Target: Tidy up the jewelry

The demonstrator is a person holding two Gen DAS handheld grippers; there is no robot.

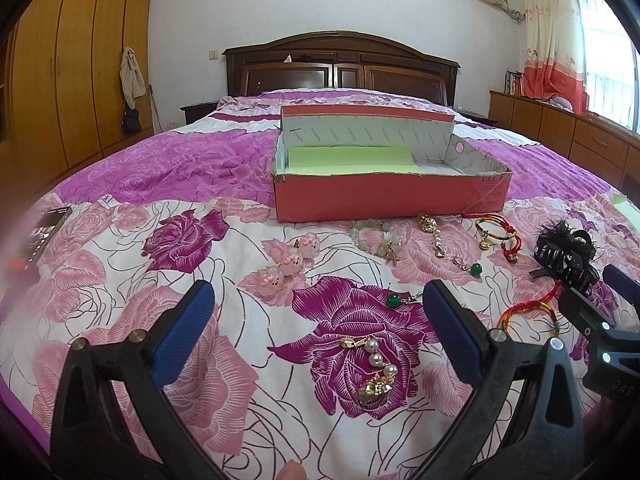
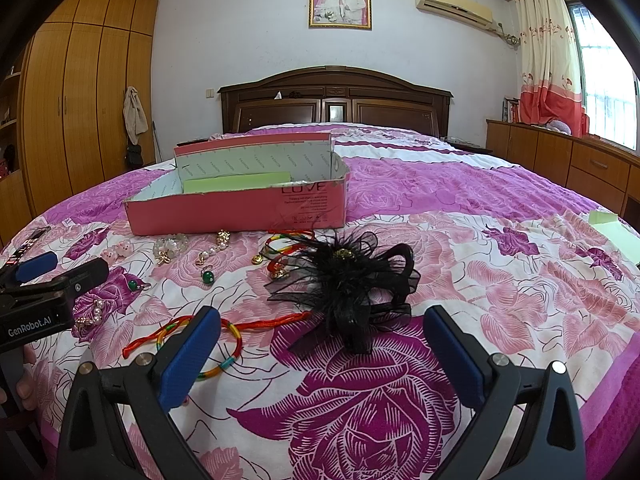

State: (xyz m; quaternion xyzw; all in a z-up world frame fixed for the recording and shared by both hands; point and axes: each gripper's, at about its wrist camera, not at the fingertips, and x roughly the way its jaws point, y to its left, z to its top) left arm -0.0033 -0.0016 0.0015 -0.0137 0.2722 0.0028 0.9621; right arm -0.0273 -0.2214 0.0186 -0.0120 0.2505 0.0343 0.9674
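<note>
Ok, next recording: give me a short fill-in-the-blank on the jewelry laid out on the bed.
1. The open pink cardboard box holds a sheet of ____ paper.
2. Both the left gripper and the right gripper have their jaws ____.
3. In the left wrist view, the gold and pearl earring lies ____ the left gripper's fingers.
4. Ahead of the right gripper lies a ____ feathered hair clip.

Missing: green; open; between; black

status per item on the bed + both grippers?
left gripper: open, empty
right gripper: open, empty
pink box: open, green sheet inside
pearl earring: on bedspread, between left fingers
black hair clip: on bedspread
green earrings: apart, outside box
</note>
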